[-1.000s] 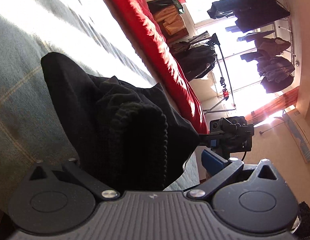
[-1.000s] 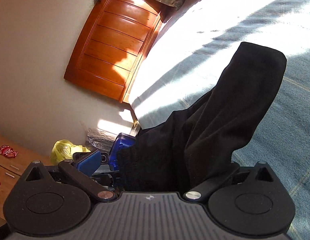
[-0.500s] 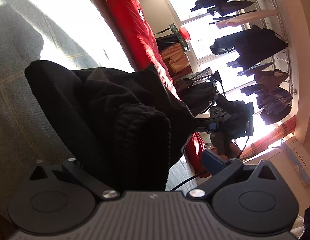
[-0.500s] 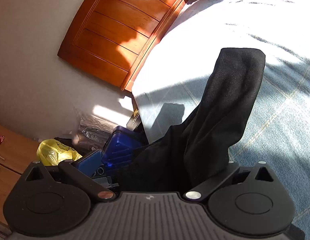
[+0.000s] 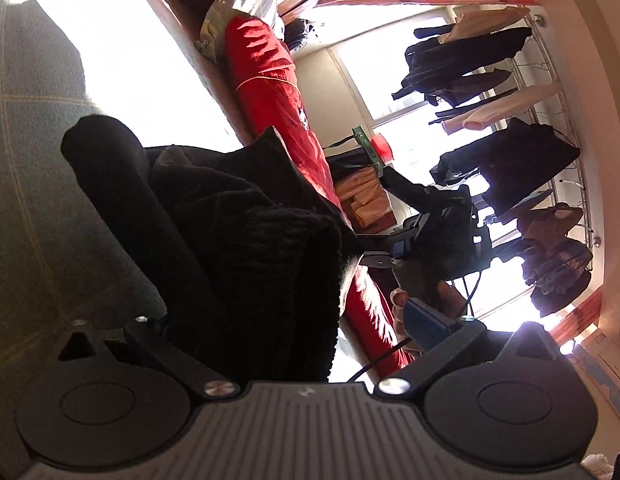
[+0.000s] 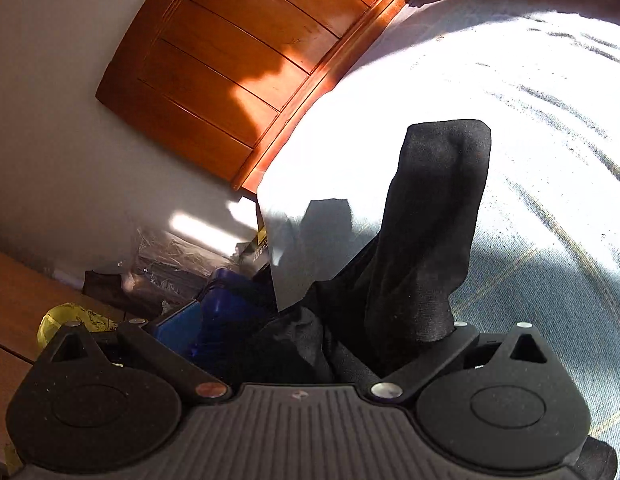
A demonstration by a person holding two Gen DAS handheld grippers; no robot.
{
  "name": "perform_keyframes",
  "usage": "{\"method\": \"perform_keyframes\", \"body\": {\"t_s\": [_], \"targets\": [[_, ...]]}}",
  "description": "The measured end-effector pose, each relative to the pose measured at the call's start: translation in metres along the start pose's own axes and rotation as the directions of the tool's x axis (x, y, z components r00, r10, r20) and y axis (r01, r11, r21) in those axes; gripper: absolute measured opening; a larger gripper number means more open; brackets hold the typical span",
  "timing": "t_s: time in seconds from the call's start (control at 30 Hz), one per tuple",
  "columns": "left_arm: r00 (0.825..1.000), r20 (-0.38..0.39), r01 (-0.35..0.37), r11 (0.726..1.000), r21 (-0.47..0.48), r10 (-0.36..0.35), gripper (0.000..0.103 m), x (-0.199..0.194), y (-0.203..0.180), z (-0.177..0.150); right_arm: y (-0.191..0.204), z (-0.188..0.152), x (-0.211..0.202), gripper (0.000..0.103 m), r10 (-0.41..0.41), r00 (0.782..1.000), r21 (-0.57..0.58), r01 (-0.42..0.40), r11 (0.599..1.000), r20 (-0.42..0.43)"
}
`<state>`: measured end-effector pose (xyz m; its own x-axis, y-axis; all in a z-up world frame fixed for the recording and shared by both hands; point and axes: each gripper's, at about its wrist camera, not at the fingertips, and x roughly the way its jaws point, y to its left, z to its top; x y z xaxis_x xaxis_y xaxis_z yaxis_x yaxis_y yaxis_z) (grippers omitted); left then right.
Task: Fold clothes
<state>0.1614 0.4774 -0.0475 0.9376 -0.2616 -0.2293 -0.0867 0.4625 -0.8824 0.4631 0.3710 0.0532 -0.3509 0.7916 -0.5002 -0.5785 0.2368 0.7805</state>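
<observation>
Left gripper (image 5: 297,320) clamped on a bunched black garment (image 5: 229,240), thick knit folds filling the gap between the fingers. Right gripper (image 6: 310,332) likewise closed on the same black cloth, one tube-like end (image 6: 434,232) rising ahead of it. Beneath and beyond, pale checked bedding (image 6: 530,160). Farther off, a red quilt (image 5: 277,100), wooden headboard (image 6: 237,68), hanging clothes (image 5: 510,160).

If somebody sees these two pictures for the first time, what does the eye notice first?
First, the black garment, bunched in front of each hand-held gripper and filling the middle of both views. Next, the red bedding along the bed's far side in the left view, and the sunlit wooden headboard at the upper left of the right view.
</observation>
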Motion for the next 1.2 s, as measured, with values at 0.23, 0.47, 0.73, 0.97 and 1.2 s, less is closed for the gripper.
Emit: {"method": "perform_keyframes", "body": {"t_s": [0.23, 0.47, 0.73, 0.97, 1.2], "targets": [[1.000, 0.009, -0.024, 1.000, -0.014, 0.024, 0.102, -0.002, 0.014, 0.002, 0.001, 0.009, 0.016, 0.103, -0.027, 0.999, -0.047, 0.026, 0.999, -0.022], [0.973, 0.034, -0.228, 0.974, 0.000, 0.228, 0.102, -0.018, 0.020, -0.003, -0.019, 0.010, 0.008, 0.103, -0.265, 0.963, -0.142, 0.270, 0.952, 0.052], [0.912, 0.179, -0.388, 0.918, 0.080, 0.369, 0.102, -0.072, -0.001, -0.015, -0.051, -0.005, -0.049, 0.103, -0.396, 0.903, -0.145, 0.420, 0.896, 0.168], [0.974, 0.152, -0.189, 0.972, 0.136, 0.169, 0.102, -0.049, -0.025, -0.014, -0.069, -0.030, -0.055, 0.103, -0.341, 0.929, -0.124, 0.359, 0.925, 0.143], [0.983, 0.043, -0.184, 0.980, 0.079, 0.181, 0.102, -0.002, 0.002, -0.031, -0.145, -0.076, -0.064, 0.103, -0.295, 0.945, 0.141, 0.276, 0.951, 0.141]]}}
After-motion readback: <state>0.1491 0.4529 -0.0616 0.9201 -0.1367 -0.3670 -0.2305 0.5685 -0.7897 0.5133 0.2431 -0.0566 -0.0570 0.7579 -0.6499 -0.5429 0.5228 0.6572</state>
